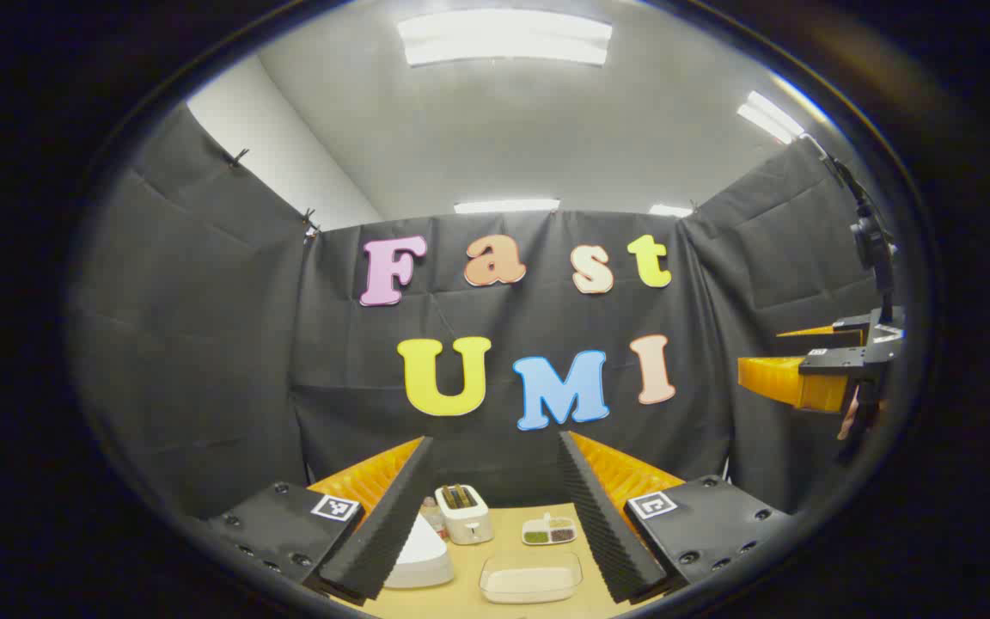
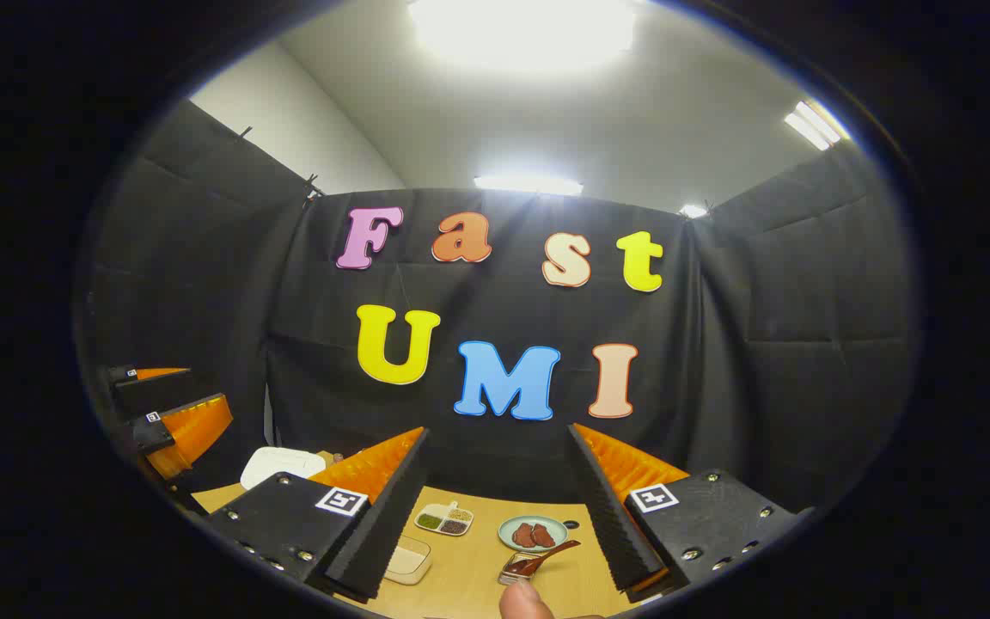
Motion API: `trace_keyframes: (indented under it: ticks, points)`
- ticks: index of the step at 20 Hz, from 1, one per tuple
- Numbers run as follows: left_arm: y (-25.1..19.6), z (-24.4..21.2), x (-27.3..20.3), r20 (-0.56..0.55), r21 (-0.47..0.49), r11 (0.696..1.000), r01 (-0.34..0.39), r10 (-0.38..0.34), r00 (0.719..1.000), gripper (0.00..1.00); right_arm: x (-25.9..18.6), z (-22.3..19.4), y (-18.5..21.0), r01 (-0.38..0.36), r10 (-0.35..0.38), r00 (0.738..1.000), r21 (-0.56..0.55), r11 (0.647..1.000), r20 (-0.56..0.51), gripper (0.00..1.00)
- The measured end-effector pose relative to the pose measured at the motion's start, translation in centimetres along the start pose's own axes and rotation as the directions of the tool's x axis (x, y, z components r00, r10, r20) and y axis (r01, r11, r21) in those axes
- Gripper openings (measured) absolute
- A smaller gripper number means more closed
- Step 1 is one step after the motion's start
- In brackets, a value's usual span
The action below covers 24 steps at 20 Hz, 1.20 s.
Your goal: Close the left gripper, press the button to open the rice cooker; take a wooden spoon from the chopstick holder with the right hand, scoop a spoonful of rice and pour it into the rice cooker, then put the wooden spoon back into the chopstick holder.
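Evidently both claws, left claw and right claw, gape above table.

**Wooden table, things on top**

Light wooden table. On it: white rice cooker, toaster behind, divided dish of grains, clear tray of rice nearer. In right gripper view: plate, holder with wooden spoon.
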State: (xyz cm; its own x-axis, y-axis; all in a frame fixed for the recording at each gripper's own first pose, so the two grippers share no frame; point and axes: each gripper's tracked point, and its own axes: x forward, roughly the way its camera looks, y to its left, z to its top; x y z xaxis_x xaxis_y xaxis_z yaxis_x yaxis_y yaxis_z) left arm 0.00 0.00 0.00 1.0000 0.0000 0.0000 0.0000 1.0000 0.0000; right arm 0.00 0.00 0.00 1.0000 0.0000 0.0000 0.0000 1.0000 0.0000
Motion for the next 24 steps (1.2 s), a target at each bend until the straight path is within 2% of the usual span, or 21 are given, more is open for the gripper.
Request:
trace_keyframes:
  ticks: [13, 20, 21, 24]
  points:
    - [2.8, -1.6, -0.1, -0.035, -0.005, 0.998, -0.063, 0.063, 0.997, 0.96, 1.7, -1.2, 1.4, -0.034, 0.034, 0.999, 0.002, 0.999, -0.025, 0.95]
    - [4.2, -3.1, 0.6, -0.061, 0.000, 0.997, -0.081, 0.081, 0.995, 0.96, 2.1, -2.5, 0.0, -0.009, 0.009, 0.999, -0.004, 1.000, -0.046, 0.95]
    - [4.4, -3.2, 0.6, -0.062, -0.001, 0.996, -0.090, 0.090, 0.994, 0.99, 2.1, -2.6, -0.4, -0.006, 0.006, 0.999, -0.006, 1.000, -0.047, 0.95]
    - [4.0, -3.4, 0.5, -0.068, -0.009, 0.994, -0.107, 0.106, 0.992, 0.96, 2.2, -2.9, -1.6, -0.006, 0.006, 0.999, 0.000, 1.000, -0.053, 0.95]
